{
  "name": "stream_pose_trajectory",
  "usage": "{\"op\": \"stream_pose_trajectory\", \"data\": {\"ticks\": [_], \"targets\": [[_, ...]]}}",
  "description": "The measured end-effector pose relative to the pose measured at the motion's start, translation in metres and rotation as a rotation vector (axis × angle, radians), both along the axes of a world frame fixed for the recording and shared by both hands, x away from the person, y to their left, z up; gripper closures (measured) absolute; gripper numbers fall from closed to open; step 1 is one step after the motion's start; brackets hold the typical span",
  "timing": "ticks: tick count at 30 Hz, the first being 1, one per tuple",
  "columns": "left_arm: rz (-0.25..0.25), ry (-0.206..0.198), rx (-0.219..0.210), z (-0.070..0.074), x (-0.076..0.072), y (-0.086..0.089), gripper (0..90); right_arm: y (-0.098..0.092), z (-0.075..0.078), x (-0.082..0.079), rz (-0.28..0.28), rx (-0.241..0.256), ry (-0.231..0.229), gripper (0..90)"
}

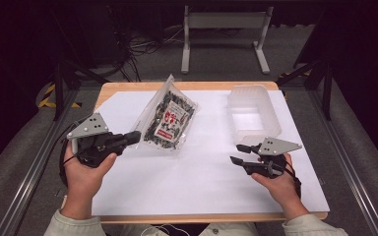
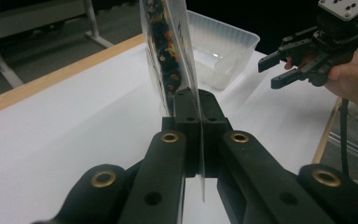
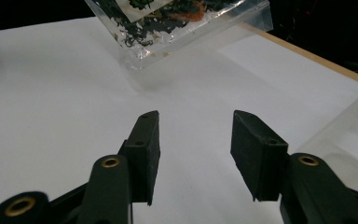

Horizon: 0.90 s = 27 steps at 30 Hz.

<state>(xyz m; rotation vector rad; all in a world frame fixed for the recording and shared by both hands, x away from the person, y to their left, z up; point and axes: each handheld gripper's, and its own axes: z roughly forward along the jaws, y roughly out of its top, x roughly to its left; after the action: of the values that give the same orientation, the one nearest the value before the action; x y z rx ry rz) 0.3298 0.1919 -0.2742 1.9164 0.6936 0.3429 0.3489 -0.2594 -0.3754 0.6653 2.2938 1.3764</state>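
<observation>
A clear plastic bag (image 1: 167, 117) of dark dried pieces with a white and red label hangs tilted above the white sheet, left of centre. My left gripper (image 1: 137, 136) is shut on its near edge; in the left gripper view the bag (image 2: 170, 51) stands edge-on between the closed jaws. In the right gripper view a corner of the bag (image 3: 177, 23) floats above the sheet at the top. My right gripper (image 1: 238, 153) is open and holds nothing, at the right of the table, just in front of a clear plastic tub (image 1: 252, 112).
A white sheet (image 1: 202, 167) covers most of the wooden table (image 1: 128, 86). The tub (image 2: 223, 51) stands empty at the far right. A white metal stand (image 1: 224, 34) and cables sit on the floor beyond the table.
</observation>
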Motion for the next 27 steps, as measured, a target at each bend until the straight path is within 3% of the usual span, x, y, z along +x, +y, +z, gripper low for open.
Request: {"op": "stream_pose_trajectory", "data": {"ticks": [5,10,15,27], "targets": [[-0.017,-0.02,0.009,0.004,-0.002,0.002,89.8,0.009,0.017,0.007,0.029,0.025,-0.015,43.6],[-0.044,-0.015,0.031,0.006,-0.007,0.004,89.8,0.02,0.041,0.016,0.067,0.069,-0.03,37.2],[-0.072,0.003,0.034,0.007,-0.009,0.005,89.7,0.03,0.061,0.022,0.089,0.052,-0.069,36.4],[-0.093,0.015,0.056,0.01,-0.01,0.002,89.6,0.054,0.088,0.036,0.166,0.104,-0.088,30.0]]}}
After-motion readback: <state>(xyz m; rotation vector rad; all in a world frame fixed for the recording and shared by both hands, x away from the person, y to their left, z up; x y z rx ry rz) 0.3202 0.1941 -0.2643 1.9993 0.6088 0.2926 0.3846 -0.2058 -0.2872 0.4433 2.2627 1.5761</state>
